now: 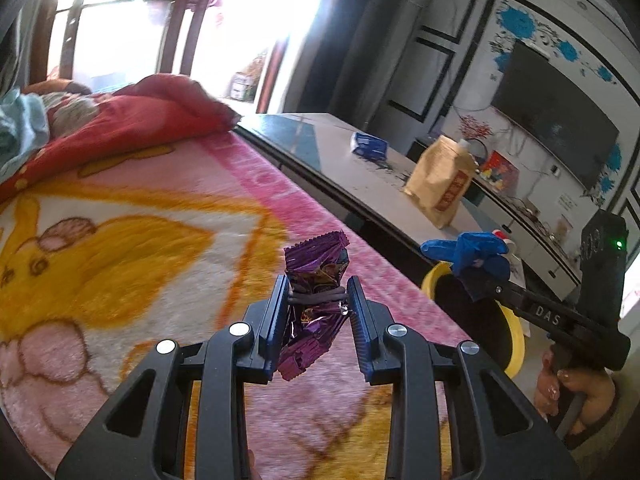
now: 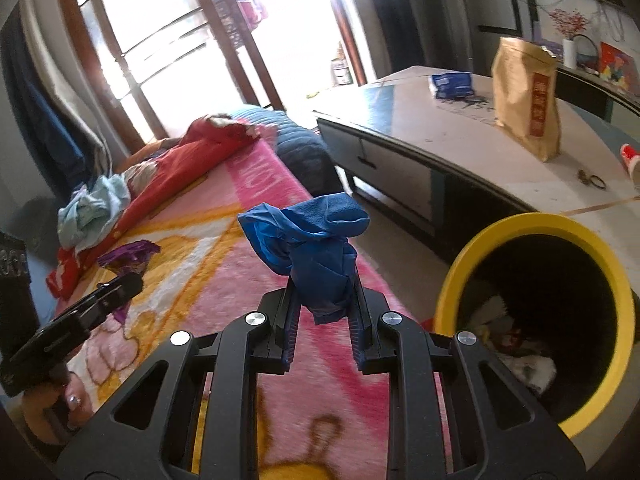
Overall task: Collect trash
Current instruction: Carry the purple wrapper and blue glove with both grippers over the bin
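Left gripper point(image 1: 318, 300) clenches a crumpled purple wrapper point(image 1: 316, 276) above the pink blanket point(image 1: 140, 208), while the right gripper point(image 2: 324, 304) grasps a blue glove point(image 2: 312, 240) beside the yellow-rimmed bin point(image 2: 532, 224).

Open bin point(image 2: 452, 280) mouth beside table point(image 2: 440, 120)

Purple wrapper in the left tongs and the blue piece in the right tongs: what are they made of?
Purple wrapper: looks like metallised plastic film, glossy, sharply creased, with a zigzag-cut end. Blue piece: thin soft sheet, matte, hanging in limp rounded folds; possibly a rubber glove or plastic film, hard to tell.
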